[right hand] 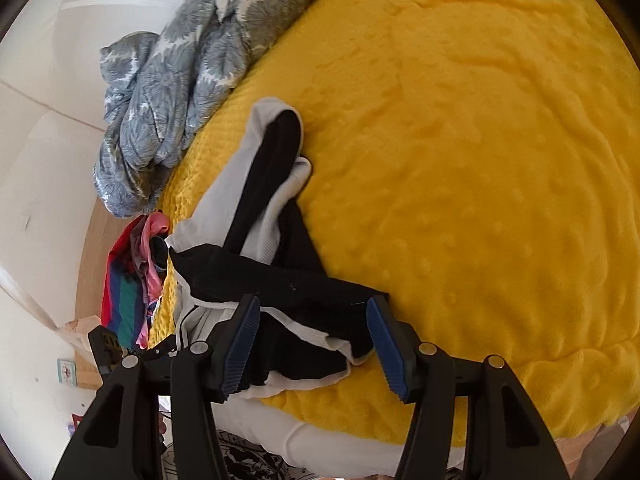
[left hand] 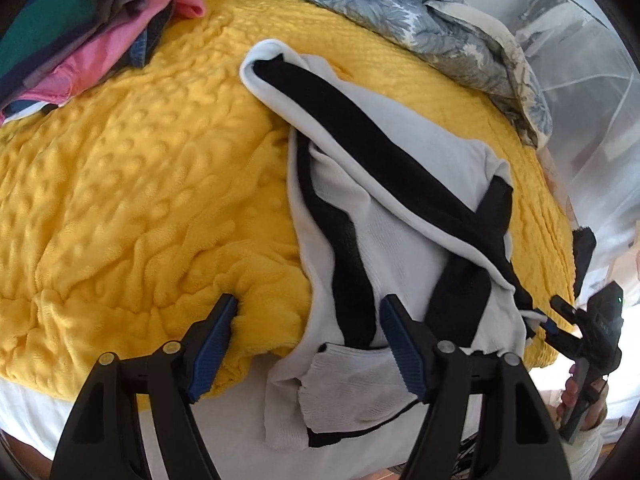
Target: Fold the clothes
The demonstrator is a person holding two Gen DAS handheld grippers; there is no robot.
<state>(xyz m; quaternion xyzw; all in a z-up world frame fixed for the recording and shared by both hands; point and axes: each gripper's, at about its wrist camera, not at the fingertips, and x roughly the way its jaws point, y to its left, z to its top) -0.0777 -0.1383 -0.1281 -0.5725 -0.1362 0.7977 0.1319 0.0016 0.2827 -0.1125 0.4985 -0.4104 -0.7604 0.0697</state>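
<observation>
Yellow blanket (left hand: pixel 140 184) | white-black garment (left hand: pixel 400 184) crumpled | left claw (left hand: pixel 308 344) wide, empty | right claw (right hand: pixel 312 340) wide, empty

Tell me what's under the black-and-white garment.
The black-and-white garment lies crumpled on the yellow blanket, its near end hanging over the white bed edge. Anything between its folds is hidden.

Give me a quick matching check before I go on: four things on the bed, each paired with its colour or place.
1. blanket
2. garment
3. duvet
4. clothes pile

a. grey leaf print, bunched at the bed's edge
b. white with black bands, crumpled
c. yellow, bumpy, covers the bed
d. pink, green and navy, heaped at a corner

Pairs: 1-c, 2-b, 3-a, 4-d
</observation>
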